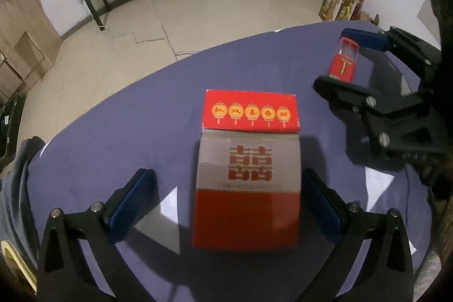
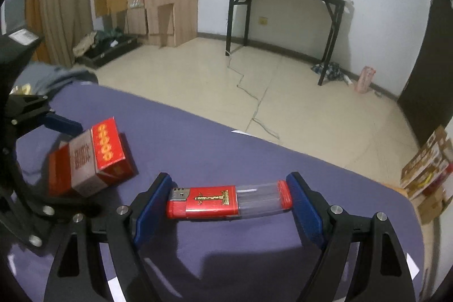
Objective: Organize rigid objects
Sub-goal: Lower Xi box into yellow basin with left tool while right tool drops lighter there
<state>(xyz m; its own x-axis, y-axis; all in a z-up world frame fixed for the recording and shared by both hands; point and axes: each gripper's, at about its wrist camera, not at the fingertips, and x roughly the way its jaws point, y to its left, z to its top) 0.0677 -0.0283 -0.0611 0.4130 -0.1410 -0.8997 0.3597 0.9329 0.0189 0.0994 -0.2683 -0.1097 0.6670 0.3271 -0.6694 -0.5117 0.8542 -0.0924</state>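
Lighter (image 2: pixel 230 202) lies flat on the purple table (image 2: pixel 198 137) between the right gripper's (image 2: pixel 230 205) spread fingers; box (image 1: pixel 247 169) sits between the left gripper's (image 1: pixel 229 203) spread fingers.

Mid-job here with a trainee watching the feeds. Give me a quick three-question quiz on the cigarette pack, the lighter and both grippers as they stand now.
1. True or false: the left gripper is clamped on the cigarette pack.
2. How does the lighter lie between the blue pads of the right gripper? A) lengthwise, end to end across the gap B) standing upright C) stacked on the pack
3. Fill in: both items rest on a ______ tablecloth.

Key
1. False: there is a clear gap on the left side of the pack.
2. A: its metal head points to the left pad and its clear end touches or nearly touches the right pad.
3. Purple.
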